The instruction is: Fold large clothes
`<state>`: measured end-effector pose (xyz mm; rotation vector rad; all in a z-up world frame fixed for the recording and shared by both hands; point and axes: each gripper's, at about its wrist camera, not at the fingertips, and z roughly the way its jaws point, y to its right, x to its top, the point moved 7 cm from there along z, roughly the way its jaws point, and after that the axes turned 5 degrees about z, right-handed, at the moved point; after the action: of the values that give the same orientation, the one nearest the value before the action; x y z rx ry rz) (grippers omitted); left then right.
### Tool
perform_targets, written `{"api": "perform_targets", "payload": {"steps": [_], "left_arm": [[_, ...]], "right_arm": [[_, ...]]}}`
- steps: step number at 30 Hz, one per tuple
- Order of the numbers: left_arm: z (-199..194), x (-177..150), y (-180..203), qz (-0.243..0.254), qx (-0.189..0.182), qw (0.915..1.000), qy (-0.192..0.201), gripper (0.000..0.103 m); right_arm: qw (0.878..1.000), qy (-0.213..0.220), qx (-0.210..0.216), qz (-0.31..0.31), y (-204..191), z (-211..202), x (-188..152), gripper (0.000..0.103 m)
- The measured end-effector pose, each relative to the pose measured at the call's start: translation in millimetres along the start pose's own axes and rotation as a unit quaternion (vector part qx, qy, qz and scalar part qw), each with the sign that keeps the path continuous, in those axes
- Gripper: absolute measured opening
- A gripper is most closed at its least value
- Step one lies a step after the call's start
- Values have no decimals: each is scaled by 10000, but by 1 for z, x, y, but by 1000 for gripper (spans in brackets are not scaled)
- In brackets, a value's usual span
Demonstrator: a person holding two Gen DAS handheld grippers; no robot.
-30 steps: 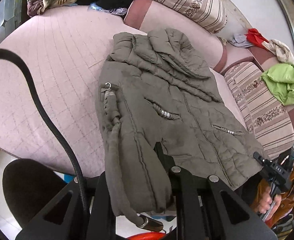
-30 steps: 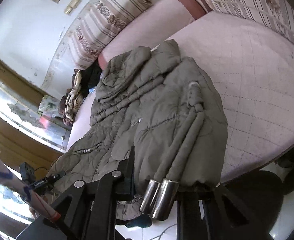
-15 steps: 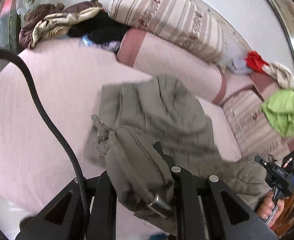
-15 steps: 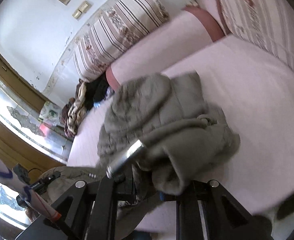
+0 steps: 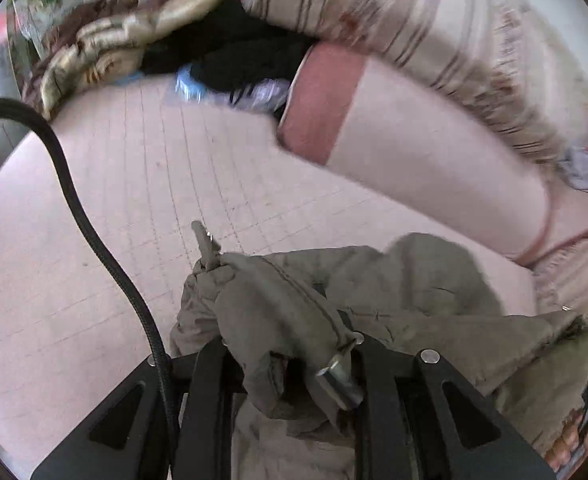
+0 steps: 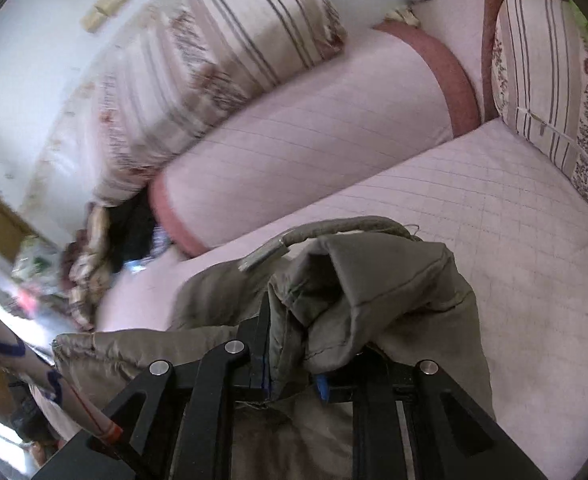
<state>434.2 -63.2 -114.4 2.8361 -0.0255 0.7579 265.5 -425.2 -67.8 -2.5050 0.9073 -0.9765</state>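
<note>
An olive-grey quilted jacket (image 5: 422, 304) is bunched over the pink quilted bed (image 5: 141, 208). My left gripper (image 5: 294, 360) is shut on one bottom corner of the jacket, with a drawstring and its metal tip (image 5: 338, 380) hanging over the fingers. My right gripper (image 6: 314, 360) is shut on the other bottom corner of the jacket (image 6: 374, 288), where a drawstring with a metal tip (image 6: 261, 258) loops over the folded cloth. Both corners are lifted and carried over the jacket's body. The fingertips are hidden by cloth.
A pink bolster (image 5: 414, 144) and striped cushions (image 5: 394, 12) line the back of the bed. A pile of clothes (image 5: 141, 44) lies at the far left corner. A striped cushion (image 6: 550, 80) stands at the right side. A black cable (image 5: 93, 232) crosses the left wrist view.
Both grippers have lifted the jacket's bottom hem off the near edge and carried it forward toward the bolster. The jacket went from lying flat to doubled over.
</note>
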Motion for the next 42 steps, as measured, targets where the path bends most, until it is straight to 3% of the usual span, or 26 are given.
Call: {"api": "perform_targets", "payload": {"steps": [4, 6, 9, 12, 13, 16, 20, 23, 26, 30, 33, 36, 39, 42], "left_arm": [[52, 2, -3, -329, -62, 9985, -437, 23], [59, 5, -4, -492, -358, 9968, -522, 25], [41, 7, -3, -563, -1026, 9923, -417, 37], [11, 11, -9, -827, -1889, 9783, -213, 50], [2, 13, -11, -914, -2088, 9736, -123, 55], [-28, 23, -15, -1024, -2360, 9661, 199, 58], [-62, 25, -8, -668, -1995, 9762, 533, 58], [-76, 12, -1, -322, -1553, 9852, 648, 59], [-84, -16, 1, -19, -1177, 9904, 725, 59], [-76, -54, -4, 148, -1004, 9929, 618, 59], [-61, -81, -7, 365, -788, 9948, 526, 59], [-34, -95, -7, 638, -521, 9957, 432, 59], [-3, -97, -7, 804, -341, 9958, 270, 59], [18, -92, -14, 577, -344, 9975, 223, 59]], "right_arm": [[9991, -227, -313, 170, 19, 55, 6, 21], [9983, -272, -383, 345, 29, 75, 7, 24], [9962, -333, -268, 753, 42, 88, 8, 30], [9952, -251, 174, 929, 42, 73, 12, 52], [9951, -141, 250, 951, 41, 63, 14, 68], [9944, 286, 329, 965, 40, 32, 20, 92], [9968, 579, 322, 446, 15, -11, 9, 89], [9972, 527, 414, -329, -25, -27, -18, 73], [9912, 271, 525, -1183, -69, -20, -58, 65], [9735, 142, 395, -2248, -123, 17, -104, 57], [9740, 315, -79, -2240, -130, 56, -96, 56], [9834, 60, -637, -1698, -104, 116, -77, 56], [9879, -63, -749, -1355, -82, 158, -68, 57], [9879, 70, -791, -1336, -76, 173, -65, 59]]}}
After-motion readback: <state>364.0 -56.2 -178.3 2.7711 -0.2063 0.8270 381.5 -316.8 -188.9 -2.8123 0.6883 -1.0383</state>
